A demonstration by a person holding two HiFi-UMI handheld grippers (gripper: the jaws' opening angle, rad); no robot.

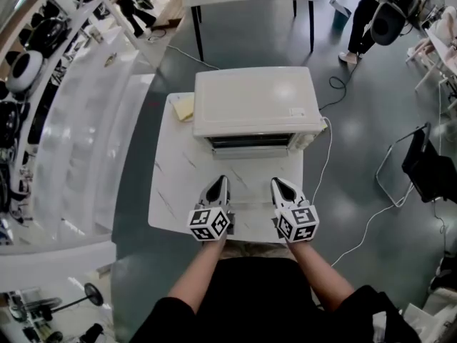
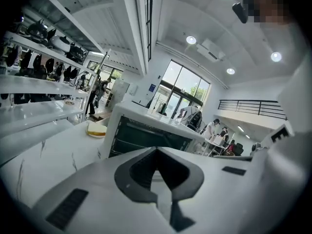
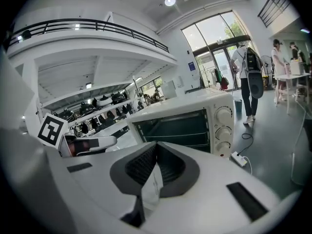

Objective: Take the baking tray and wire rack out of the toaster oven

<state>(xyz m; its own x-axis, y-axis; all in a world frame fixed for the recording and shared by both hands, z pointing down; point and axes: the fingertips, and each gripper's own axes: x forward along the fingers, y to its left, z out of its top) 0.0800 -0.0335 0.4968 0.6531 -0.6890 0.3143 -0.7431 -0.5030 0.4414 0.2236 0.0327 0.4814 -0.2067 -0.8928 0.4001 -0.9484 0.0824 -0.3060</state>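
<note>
A cream toaster oven point(image 1: 254, 103) stands at the far side of a white marbled table point(image 1: 175, 184), its dark front point(image 1: 250, 143) facing me. In the right gripper view the oven point(image 3: 195, 121) shows thin wire rack bars point(image 3: 180, 133) in its dark cavity; I cannot make out a tray. The left gripper view shows the same dark front point(image 2: 141, 139). My left gripper point(image 1: 220, 182) and right gripper point(image 1: 280, 184) hover side by side over the table's near part, short of the oven. Both are shut and hold nothing.
A yellow item on a plate point(image 1: 184, 108) lies left of the oven. The oven's cable point(image 1: 325, 170) runs off the table's right side to a power strip point(image 3: 239, 158). White shelves point(image 1: 78, 106) stand at left, a dark chair point(image 1: 421, 166) at right, a person point(image 1: 364, 20) behind.
</note>
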